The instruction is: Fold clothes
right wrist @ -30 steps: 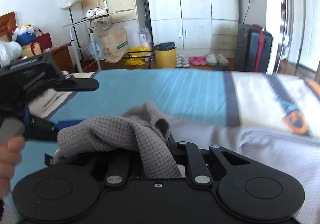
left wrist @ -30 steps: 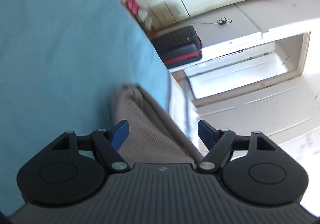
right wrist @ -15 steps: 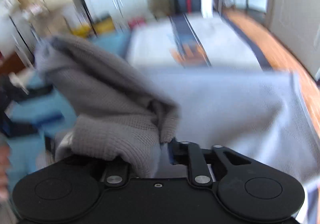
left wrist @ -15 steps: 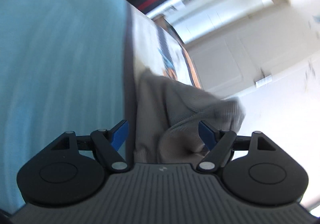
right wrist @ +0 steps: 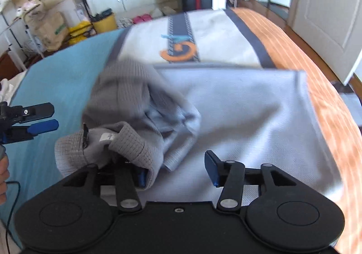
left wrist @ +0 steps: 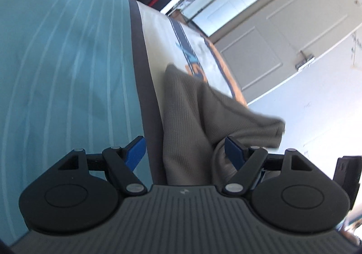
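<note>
Garment: the grey waffle-knit top (right wrist: 126,104) lies bunched on the bed (right wrist: 67,86), at about 10 o'clock from your right gripper (right wrist: 178,171). One part of it is thrown over the flatter, paler grey panel (right wrist: 248,118) that spreads toward 1 o'clock.

Right gripper: its jaws are opening. A cuff-like end of the knit drapes over the finger at 9 o'clock, but the pads do not press on it; the other finger stands free over the pale panel.

Left gripper (left wrist: 184,149): you hold it wide apart. Cloth of the top lies between and under its fingers, and nothing is pinched. In the right wrist view it is at the 9 o'clock edge, apart from the heap.

Bed: blue cover at 9 o'clock, white part with an orange print at 12 o'clock.

Done: one part of the top seems to be brought across and let go.

Left: I judge most of the work remains. The heap is still crumpled, no clean edge is seen, and you must flatten it and make further folds.
</note>
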`<state>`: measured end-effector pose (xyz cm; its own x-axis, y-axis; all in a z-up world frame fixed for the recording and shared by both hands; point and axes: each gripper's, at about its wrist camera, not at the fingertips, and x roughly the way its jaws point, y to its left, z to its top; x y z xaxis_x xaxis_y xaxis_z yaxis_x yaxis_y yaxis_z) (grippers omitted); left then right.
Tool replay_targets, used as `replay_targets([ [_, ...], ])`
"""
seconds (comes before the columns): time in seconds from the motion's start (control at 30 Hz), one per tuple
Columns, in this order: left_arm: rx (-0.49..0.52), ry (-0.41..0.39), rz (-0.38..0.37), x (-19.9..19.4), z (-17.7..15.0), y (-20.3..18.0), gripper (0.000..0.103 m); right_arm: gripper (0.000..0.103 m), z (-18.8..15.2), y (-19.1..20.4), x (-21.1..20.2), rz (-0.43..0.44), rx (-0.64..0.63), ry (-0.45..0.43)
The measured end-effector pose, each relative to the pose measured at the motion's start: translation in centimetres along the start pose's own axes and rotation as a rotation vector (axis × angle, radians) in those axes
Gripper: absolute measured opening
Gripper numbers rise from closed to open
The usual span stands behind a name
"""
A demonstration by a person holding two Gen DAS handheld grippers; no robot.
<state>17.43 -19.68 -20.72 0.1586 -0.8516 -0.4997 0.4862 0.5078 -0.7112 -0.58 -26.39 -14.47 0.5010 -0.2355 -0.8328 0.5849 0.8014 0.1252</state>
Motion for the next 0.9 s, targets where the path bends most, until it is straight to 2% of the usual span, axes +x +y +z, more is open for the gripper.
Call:
replay_targets([
  [0.1, 0.067, 0.031, -0.003, -0.4, -1.0, -0.9, 0.076, 0.059, -0.2, -3.1, -1.0, 0.03, 0.095, 0.022],
  [0.23, 0.195, 0.03, 0.011, -0.1, -1.4, -3.0, 0.076, 0.06, -0.4, -6.1, -1.7, 0.178, 0.163, 0.002],
  [0.33, 0.291, 0.022, 0.003, -0.7, -1.9, -4.5, 0.076, 0.06, -0.5, -7.4, -2.4, 0.26, 0.22, -0.05],
  [0.47, 0.292, 0.047, -0.011, -0.1, -2.2, -4.6, 0.076, 0.062, -0.1, -8.3, -2.9, 0.284, 0.234, -0.124],
  [0.63, 0.321, 0.074, 0.017, 0.6, -2.7, -4.9, 0.076, 0.062, -0.3, -9.0, -2.8, 0.317, 0.306, -0.131],
  [0.77, 0.339, 0.084, 0.015, 1.4, -2.9, -5.2, 0.076, 0.063, -0.3, -9.4, -3.2, 0.333, 0.328, -0.165],
  [0.9, 0.38, 0.089, -0.001, 1.4, -3.3, -5.8, 0.076, 0.066, -0.2, -9.0, -2.9, 0.35, 0.31, -0.149],
])
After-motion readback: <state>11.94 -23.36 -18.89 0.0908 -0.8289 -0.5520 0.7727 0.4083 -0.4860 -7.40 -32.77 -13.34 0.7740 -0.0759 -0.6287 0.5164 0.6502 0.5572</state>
